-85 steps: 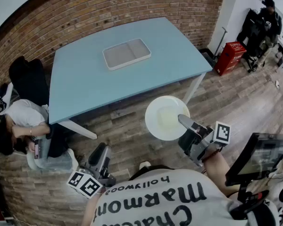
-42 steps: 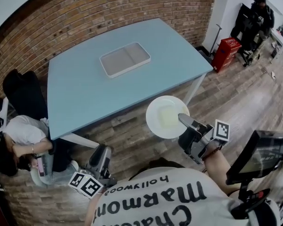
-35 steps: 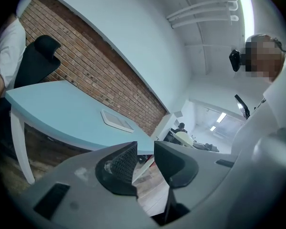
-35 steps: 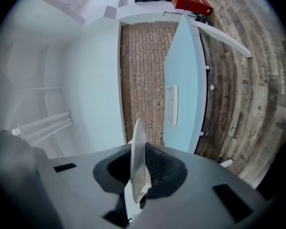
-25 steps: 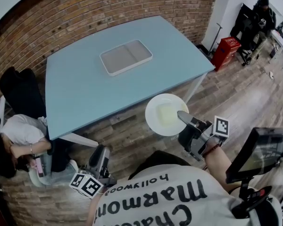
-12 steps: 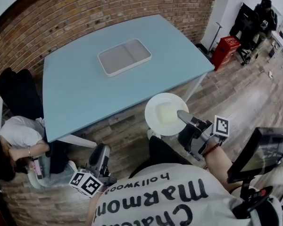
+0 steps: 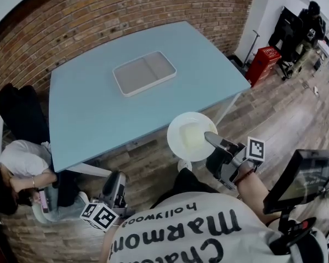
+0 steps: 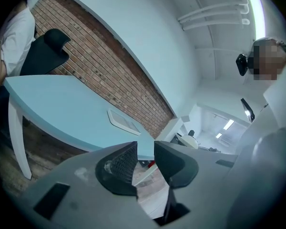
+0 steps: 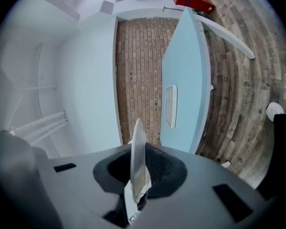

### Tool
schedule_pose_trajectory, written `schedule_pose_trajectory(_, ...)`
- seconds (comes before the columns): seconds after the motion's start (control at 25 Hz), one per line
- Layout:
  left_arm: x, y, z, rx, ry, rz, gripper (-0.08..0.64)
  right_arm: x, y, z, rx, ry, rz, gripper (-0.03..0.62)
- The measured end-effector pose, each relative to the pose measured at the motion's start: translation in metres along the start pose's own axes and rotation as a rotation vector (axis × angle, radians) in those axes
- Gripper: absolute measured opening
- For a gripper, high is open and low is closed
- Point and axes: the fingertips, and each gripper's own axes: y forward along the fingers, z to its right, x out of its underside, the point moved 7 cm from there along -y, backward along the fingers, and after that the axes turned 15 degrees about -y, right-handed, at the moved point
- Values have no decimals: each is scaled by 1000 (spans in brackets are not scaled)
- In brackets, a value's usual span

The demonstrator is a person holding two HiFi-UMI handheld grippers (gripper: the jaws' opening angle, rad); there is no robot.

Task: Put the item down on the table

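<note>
Right gripper [image 7: 211, 138] pinching round white plate [image 7: 189, 136] by its rim, left gripper [image 8: 145, 157] slightly parted, empty; edge-grip could slip before reaching light-blue table [image 7: 93, 111].

Head view: high above the person, facing steeply down, with left claw [image 7: 119, 176] and right claw [image 7: 210, 140] near its lower edge and the surface [image 7: 98, 114] well ahead of them. Left claw view: low, tilted upward. Right claw view: rolled sideways, close behind the edge-on plate [image 9: 137, 151]. All three share the surface, tray [image 7: 145, 73] and brick wall [image 7: 126, 10].
</note>
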Motion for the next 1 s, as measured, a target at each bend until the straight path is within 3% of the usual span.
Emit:
schedule_pose_trajectory(0.32,-5,35,-6,-29,-14,21,110,-35,19,30,12,30,-5,41)
schedule_pose_trajectory(1.0,-59,153,-13,-119,-9,100,110,-161,131,94,-4,53,-85,41)
